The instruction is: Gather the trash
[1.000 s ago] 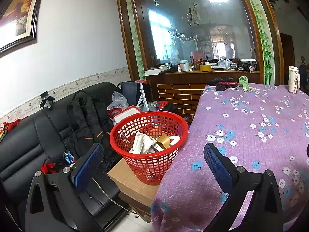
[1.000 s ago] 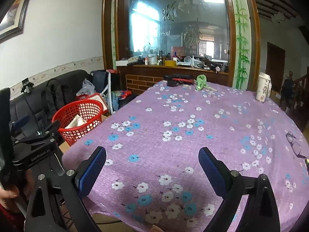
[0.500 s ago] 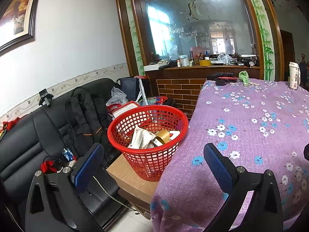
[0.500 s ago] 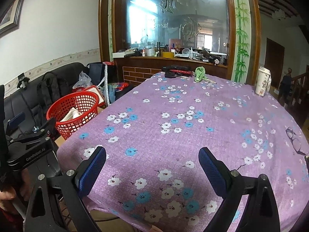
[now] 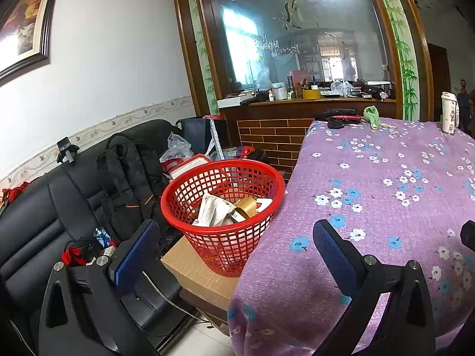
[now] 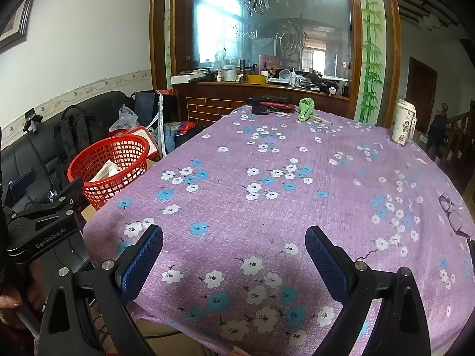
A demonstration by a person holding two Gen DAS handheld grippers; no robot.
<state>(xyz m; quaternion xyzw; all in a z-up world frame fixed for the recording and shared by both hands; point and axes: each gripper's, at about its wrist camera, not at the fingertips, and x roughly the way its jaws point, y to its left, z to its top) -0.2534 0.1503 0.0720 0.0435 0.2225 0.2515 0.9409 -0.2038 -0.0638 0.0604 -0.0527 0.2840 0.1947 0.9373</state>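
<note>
Left gripper (image 5: 234, 249): jaws spread wide, nothing held; positioned low, at the tabletop's left edge. Red basket (image 5: 222, 207) located just ahead, between the two blue pads, beside the tabletop (image 5: 386, 178) and resting on a cardboard box (image 5: 202, 273). Inside the basket: crumpled paper trash (image 5: 213, 210) and a tape roll (image 5: 246, 207).

Right gripper (image 6: 234, 252): jaws likewise spread, empty, held over the near edge of the purple floral cloth. Basket (image 6: 109, 166) seen well off to its left. Green cloth (image 6: 307, 108) and cup (image 6: 403, 121) set at the far end of the tabletop.
</note>
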